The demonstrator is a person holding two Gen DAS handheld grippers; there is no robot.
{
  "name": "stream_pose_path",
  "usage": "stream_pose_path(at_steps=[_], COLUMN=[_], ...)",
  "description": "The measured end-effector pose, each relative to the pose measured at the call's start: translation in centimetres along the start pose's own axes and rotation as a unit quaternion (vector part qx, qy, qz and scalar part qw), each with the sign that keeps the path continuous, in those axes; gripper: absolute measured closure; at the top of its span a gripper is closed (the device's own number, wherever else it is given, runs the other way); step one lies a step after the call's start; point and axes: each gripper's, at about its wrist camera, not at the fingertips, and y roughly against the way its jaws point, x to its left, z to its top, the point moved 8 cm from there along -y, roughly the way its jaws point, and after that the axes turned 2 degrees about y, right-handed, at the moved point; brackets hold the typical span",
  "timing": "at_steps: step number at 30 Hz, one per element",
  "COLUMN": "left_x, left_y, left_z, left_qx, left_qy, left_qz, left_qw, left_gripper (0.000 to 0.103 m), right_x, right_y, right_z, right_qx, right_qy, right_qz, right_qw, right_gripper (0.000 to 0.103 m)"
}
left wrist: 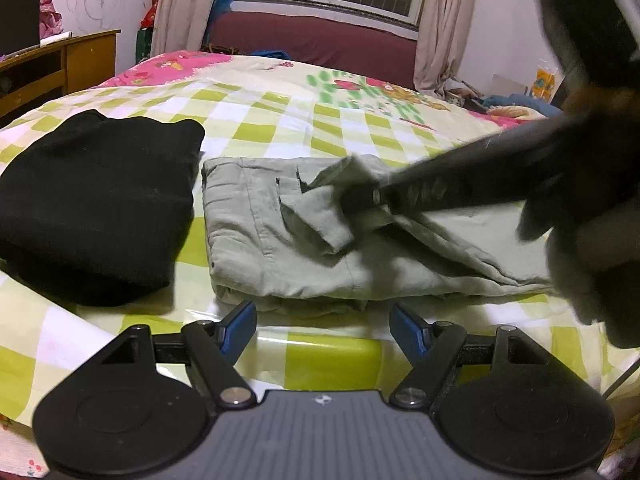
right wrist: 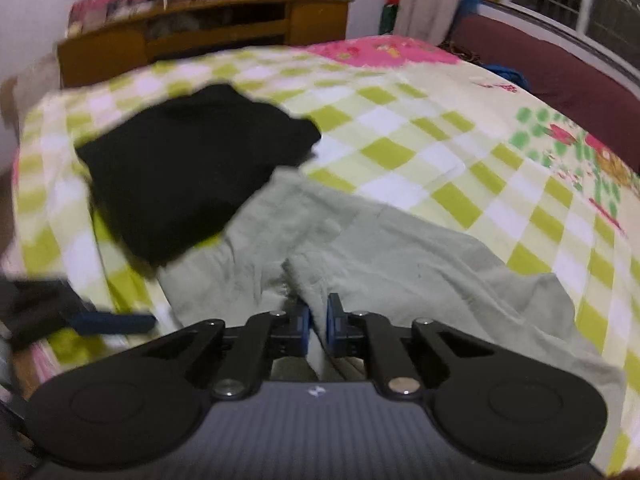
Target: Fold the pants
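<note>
Black folded cloth (left wrist: pixel 96 208) lies at the left of the bed (left wrist: pixel 280 116), and just beside it the pale green pants (left wrist: pixel 280 240) stretch lengthwise toward the right edge. The left gripper (left wrist: pixel 323 326) hangs at their near edge, jaws wide and empty. The right gripper (right wrist: pixel 317 322), the nearer one, has its jaws pinched on a loose fold, so the move to come looks to be its own.

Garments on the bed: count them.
2. Black garment lies folded on the left; green pants lie beside it, pinched by the right gripper. Others may be hidden.
</note>
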Motion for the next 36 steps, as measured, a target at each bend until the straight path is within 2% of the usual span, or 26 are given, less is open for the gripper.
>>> stream_pose_path(at_steps=[4,8,10,13,15,17,18,20,21,23,25,32,36], left_x=[-0.1,-0.1,0.0,0.0,-0.1,-0.1,-0.1,0.1,0.2,0.3,0.2,0.5,1.1], left_y=[-0.2,0.0,0.0,-0.2,-0.3,-0.2,-0.1,-0.1,-0.1,-0.2,-0.2,-0.1,-0.3], left_z=[0.0,0.0,0.0,-0.1,-0.1,-0.1,-0.1,-0.3,-0.4,-0.6,-0.5,-0.8,-1.3], left_qx=[0.003,0.0,0.0,0.003,0.005,0.004,0.003,0.005,0.006,0.009,0.007,0.013,0.022], left_qy=[-0.001,-0.002,0.0,0.001,-0.001,0.0,0.0,0.003,0.004,0.006,0.002,-0.001,0.005], left_qz=[-0.001,-0.002,-0.003,-0.005,-0.006,-0.005,-0.005,-0.003,-0.001,-0.002,-0.003,0.001,0.004], left_qw=[1.0,1.0,1.0,1.0,1.0,1.0,1.0,1.0,1.0,0.9999,1.0,0.9999,0.9997], left_gripper=[0.017,0.017,0.017,0.017,0.017,0.017,0.017,0.016,0.016,0.016,0.016,0.016,0.016], right_x=[1.8,1.9,2.1,3.4,4.2,4.6,4.5,4.6,4.5,4.2,4.3,4.9,4.7], right_y=[0.8,-0.8,-0.4,1.2,1.1,-0.8,-1.5,-2.0,-2.0,-1.5,-1.1,-2.2,-3.2], right_z=[0.5,-0.5,0.0,1.6,1.8,0.6,0.0,-0.9,-1.1,-1.2,-1.4,-2.5,-2.7], right_qx=[-0.019,0.008,-0.004,-0.047,-0.049,-0.013,0.004,0.019,0.018,0.013,0.006,0.026,0.026], right_qy=[0.027,0.019,0.009,0.025,0.048,0.07,0.064,0.073,0.082,0.097,0.12,0.144,0.16], right_qz=[0.018,0.016,0.022,0.034,0.04,0.036,0.044,0.046,0.04,0.034,0.03,0.041,0.017], right_qw=[0.999,1.0,1.0,0.998,0.997,0.997,0.997,0.996,0.996,0.995,0.992,0.988,0.987], right_gripper=[0.092,0.098,0.098,0.098,0.098,0.091,0.091,0.091,0.087,0.06,0.053,0.053,0.053])
